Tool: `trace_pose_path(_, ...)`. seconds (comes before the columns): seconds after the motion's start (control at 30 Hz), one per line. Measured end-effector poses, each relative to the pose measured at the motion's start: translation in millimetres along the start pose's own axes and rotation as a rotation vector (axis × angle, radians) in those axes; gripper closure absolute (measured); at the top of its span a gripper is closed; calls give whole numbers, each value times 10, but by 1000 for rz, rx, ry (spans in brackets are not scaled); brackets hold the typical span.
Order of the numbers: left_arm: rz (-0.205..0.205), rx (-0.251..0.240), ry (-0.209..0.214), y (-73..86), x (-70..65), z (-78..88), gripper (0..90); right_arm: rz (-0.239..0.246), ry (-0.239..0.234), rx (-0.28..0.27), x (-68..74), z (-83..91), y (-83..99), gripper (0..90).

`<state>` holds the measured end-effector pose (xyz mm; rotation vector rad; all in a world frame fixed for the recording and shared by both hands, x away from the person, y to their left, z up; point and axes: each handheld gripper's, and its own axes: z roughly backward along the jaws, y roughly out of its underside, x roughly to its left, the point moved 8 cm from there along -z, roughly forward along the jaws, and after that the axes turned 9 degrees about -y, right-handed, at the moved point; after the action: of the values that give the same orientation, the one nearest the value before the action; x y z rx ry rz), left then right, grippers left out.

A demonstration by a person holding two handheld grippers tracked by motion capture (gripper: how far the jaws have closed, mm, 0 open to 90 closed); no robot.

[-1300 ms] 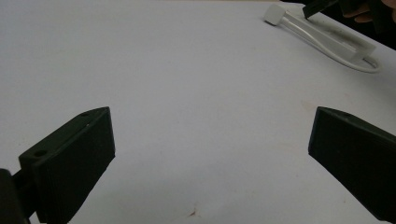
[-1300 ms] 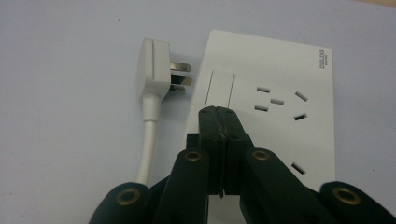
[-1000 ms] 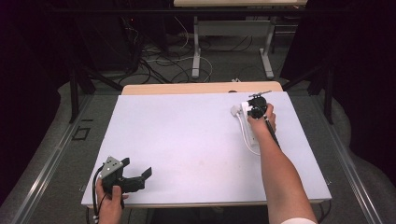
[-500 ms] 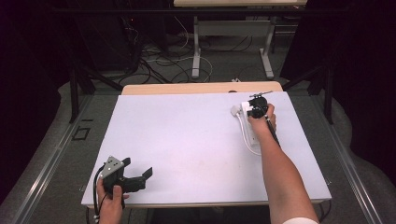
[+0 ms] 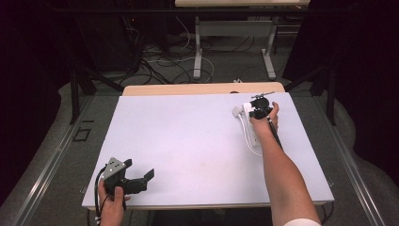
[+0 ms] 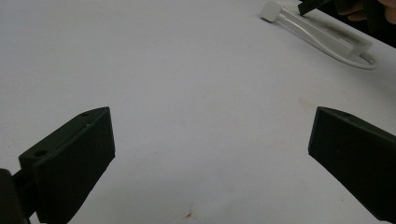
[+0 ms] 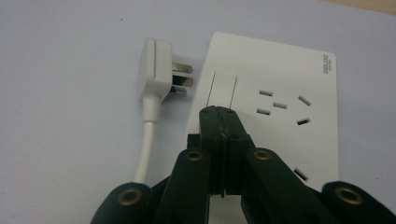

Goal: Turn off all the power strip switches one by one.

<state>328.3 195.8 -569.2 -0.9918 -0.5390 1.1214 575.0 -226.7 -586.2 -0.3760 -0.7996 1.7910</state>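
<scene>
While the high view placed the white power strip at the surface's far right under the right gripper, the right gripper view showed its fingers pressed together, empty, above the strip's switch end, the plug lying loose beside it. The left gripper rested near-left, fingers wide apart, holding nothing.

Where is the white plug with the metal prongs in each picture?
High view: the white plastic plug with metal prongs lies far right on the table, left of the right claw.
Left gripper view: top right corner, at the end of the white power strip.
Right gripper view: upper left of centre, prongs pointing at the strip.
Shared landmark: the plug's white cord.
</scene>
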Motion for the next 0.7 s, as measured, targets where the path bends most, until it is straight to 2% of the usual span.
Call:
trace_pose_path(0.27,0,1,-1,0,3,-5,4,-1,-21,-7,30,2,-20,900)
trace_pose_path(0.33,-1,2,-2,3,5,-4,4,14,-27,-6,30,-7,-33,900)
trace_pose_path(0.37,-1,2,-2,3,6,-3,4,28,-28,-12,22,-13,-44,900)
trace_pose_path(0.47,5,-3,-3,1,12,-4,4,9,-31,-32,14,-6,-68,900)
trace_pose_path(0.5,23,-9,-4,-3,5,-7,4,10,-32,-41,7,-3,-80,900)
trace_pose_path(0.63,18,0,-6,2,21,5,4,16,-36,-55,-2,4,-119,900)
trace_pose_path(0.7,18,-2,-8,0,22,6,4,36,-34,-55,-14,7,-134,900)
